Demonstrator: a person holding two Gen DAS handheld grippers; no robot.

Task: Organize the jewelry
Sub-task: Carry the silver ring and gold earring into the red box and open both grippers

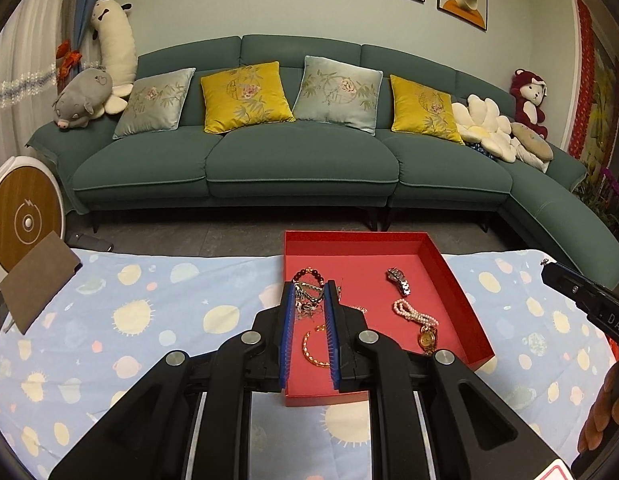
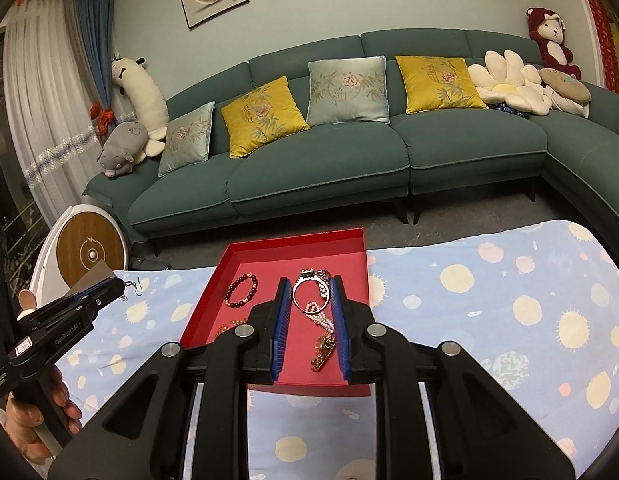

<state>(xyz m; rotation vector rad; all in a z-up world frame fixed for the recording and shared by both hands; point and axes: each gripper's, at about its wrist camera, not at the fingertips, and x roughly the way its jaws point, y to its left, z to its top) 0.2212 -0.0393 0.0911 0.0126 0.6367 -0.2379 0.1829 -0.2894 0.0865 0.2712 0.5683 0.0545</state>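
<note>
1. We see the left gripper [image 1: 309,286] at the centre of its own view, its blue-padded fingers drawn close together on a silvery earring [image 1: 307,302].
2. In the right wrist view the same left gripper [image 2: 119,286] sits at the left edge of the frame over the sun-patterned cloth [image 2: 509,300]. The earring [image 2: 135,286] dangles by its hook from the tip, left of the red box [image 2: 205,300].
3. A hand [image 2: 25,420] grips the left gripper's handle at the lower left of that frame.
4. We see the right gripper [image 2: 309,282] at the centre of its own view, raised above the box. Its fingers are nearly together.
5. In the left wrist view the right gripper [image 1: 546,268] enters from the right edge with its tip pinched closed. A tiny pale speck shows at the tip, and we cannot tell what it is.
6. The red box [image 1: 461,292] lies open on the cloth [image 1: 149,320] in the middle of the frame and holds the rest of the jewelry:
   - a dark beaded bracelet [image 2: 240,290] in its far left part;
   - a thin gold chain [image 1: 311,350] nearer us on the left;
   - a silver watch [image 1: 399,280] in the far right part;
   - a pearl bracelet [image 1: 413,312] just below the silver watch in the frame;
   - a gold watch [image 1: 428,338] touching the pearls' near end.
7. A green sofa [image 1: 301,168] fills the upper half of the frame behind the table.
</note>
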